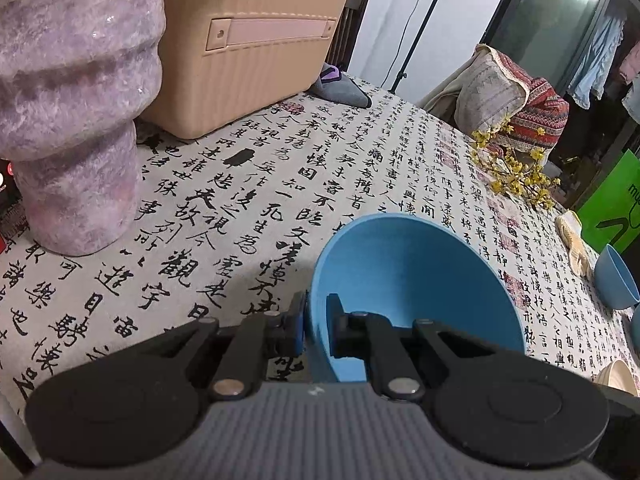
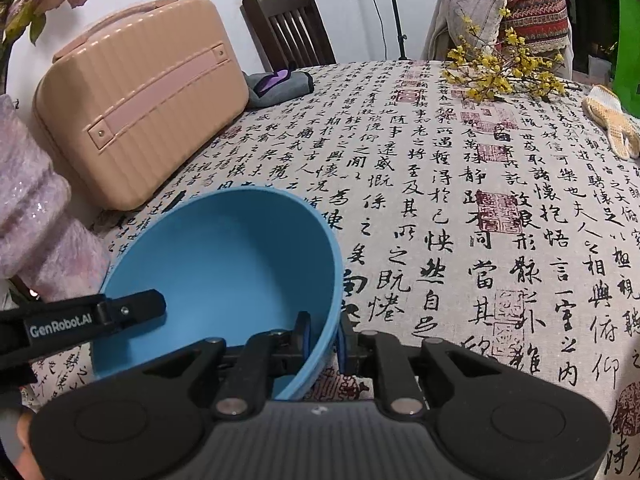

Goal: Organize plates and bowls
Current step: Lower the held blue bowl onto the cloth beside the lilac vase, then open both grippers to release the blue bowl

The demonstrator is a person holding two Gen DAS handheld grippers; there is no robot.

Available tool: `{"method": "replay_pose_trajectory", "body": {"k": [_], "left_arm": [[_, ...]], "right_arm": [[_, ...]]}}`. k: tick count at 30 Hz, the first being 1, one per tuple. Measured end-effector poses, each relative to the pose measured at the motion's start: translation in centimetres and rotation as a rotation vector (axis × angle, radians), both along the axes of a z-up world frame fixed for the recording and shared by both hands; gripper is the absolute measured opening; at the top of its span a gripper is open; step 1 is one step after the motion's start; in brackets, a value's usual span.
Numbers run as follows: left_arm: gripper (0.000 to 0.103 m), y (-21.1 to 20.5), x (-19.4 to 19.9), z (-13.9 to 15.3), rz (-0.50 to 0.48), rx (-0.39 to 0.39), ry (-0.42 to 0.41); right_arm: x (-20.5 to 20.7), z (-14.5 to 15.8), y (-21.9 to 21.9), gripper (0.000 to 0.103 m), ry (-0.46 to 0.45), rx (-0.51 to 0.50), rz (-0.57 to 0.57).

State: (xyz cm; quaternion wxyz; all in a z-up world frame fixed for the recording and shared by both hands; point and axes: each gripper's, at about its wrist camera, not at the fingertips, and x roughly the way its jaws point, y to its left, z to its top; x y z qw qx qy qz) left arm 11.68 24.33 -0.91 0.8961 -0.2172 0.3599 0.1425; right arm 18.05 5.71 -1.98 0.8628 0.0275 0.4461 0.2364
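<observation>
A large blue bowl [image 1: 420,272] is tilted over the calligraphy-print tablecloth [image 1: 240,208]. My left gripper [image 1: 316,320] is shut on its left rim, one pad outside the wall and one inside. The right wrist view shows the same blue bowl [image 2: 224,264] with my right gripper [image 2: 324,336] shut on its right rim, again with the wall between the pads. There the left gripper's finger [image 2: 132,308] reaches into the bowl from the left. A smaller blue bowl [image 1: 616,284] and a cream dish [image 1: 618,376] sit at the table's right edge.
A pink ribbed case [image 2: 140,100] and a fuzzy purple vase [image 1: 72,120] stand at the left. Grey cloth [image 2: 280,84], yellow flower sprigs [image 2: 500,68] and a knit glove [image 2: 612,120] lie at the far side. Beyond stand a dark chair [image 2: 292,28] and a green bag [image 1: 616,200].
</observation>
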Motion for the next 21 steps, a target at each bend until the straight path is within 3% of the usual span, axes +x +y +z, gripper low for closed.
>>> {"method": "replay_pose_trajectory", "body": {"k": [4,7,8,10,13,16,18,21], "left_arm": [[0.013,0.0,-0.2,0.3,0.008,0.024,-0.019],[0.028,0.1,-0.4,0.7,0.01,0.036,-0.038],[0.038,0.1,-0.5,0.8,0.009,0.034,-0.052],[0.04,0.0,-0.7,1.1,0.007,0.044,-0.069],[0.049,-0.2,-0.9,1.5,0.004,0.062,-0.091],[0.058,-0.6,-1.3,1.9,0.0,0.095,-0.115],[0.073,-0.9,-1.6,2.3,-0.003,0.122,-0.135],[0.086,-1.3,-2.3,2.7,-0.023,0.15,-0.175]], "right_arm": [[-0.2,0.4,-0.4,0.017,-0.029,0.007,0.001],[-0.3,0.8,-1.2,0.022,-0.038,0.049,-0.003],[-0.3,1.0,-1.5,0.026,-0.039,0.061,-0.006],[-0.3,1.2,-2.0,0.034,-0.046,0.084,-0.014],[-0.4,1.4,-2.7,0.036,-0.06,0.117,-0.015],[-0.8,1.6,-3.4,0.049,-0.085,0.15,-0.006],[-1.2,1.9,-3.8,0.057,-0.118,0.159,-0.001],[-1.9,2.3,-4.4,0.075,-0.167,0.163,0.01]]}}
